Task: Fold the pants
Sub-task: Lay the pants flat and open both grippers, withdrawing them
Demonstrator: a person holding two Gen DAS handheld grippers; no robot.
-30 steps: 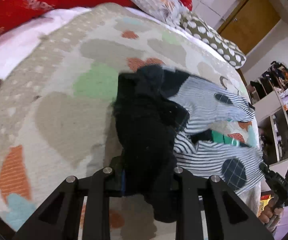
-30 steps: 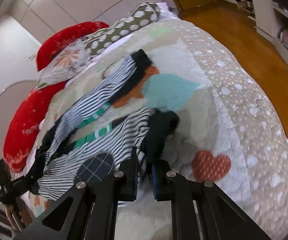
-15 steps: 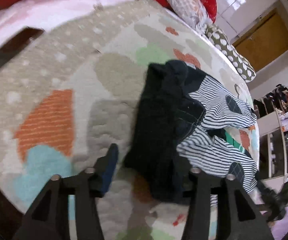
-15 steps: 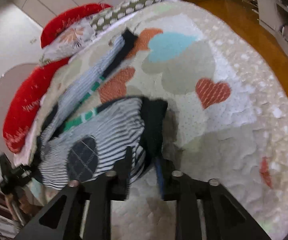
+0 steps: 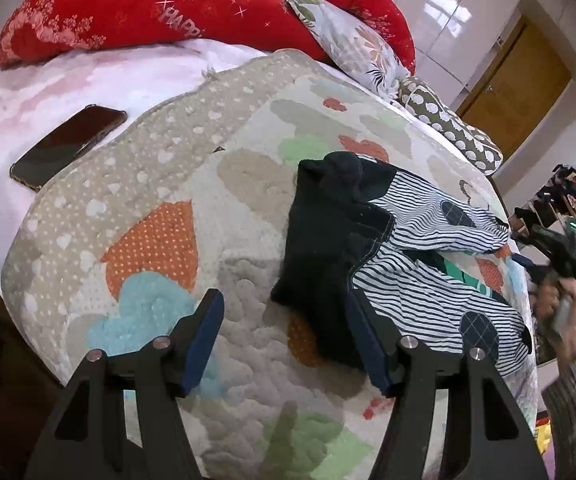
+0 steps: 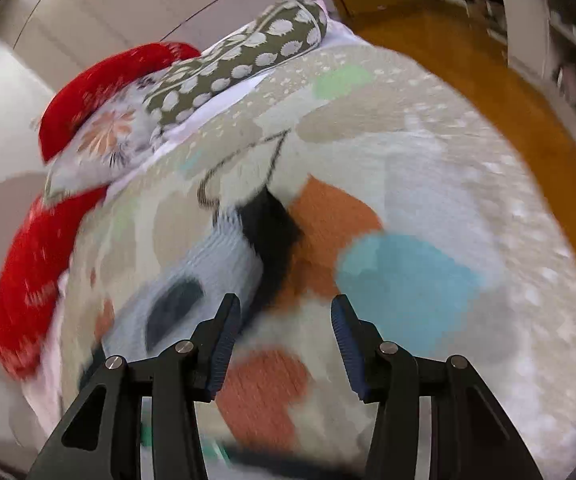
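Note:
The pants [image 5: 416,264] lie spread on the patterned quilt [image 5: 159,248]. They are black-and-white striped with a dark waistband and dark checked patches. My left gripper [image 5: 283,316] is open and empty just in front of the dark waistband end. My right gripper [image 6: 285,320] is open and empty above the quilt, beside a striped leg with a black cuff [image 6: 271,232]; this view is blurred. The right gripper also shows in the left wrist view [image 5: 548,248], held in a hand past the far side of the pants.
A dark phone [image 5: 67,144] lies on the white sheet at the left. Red pillows [image 5: 127,8], a floral pillow [image 5: 352,48] and a dotted bolster [image 5: 448,120] line the head of the bed. The wooden floor [image 6: 488,64] lies beyond the bed's edge.
Both grippers have opened and let go of the pants. The left has backed away from the waistband. The right has moved toward the other leg's cuff.

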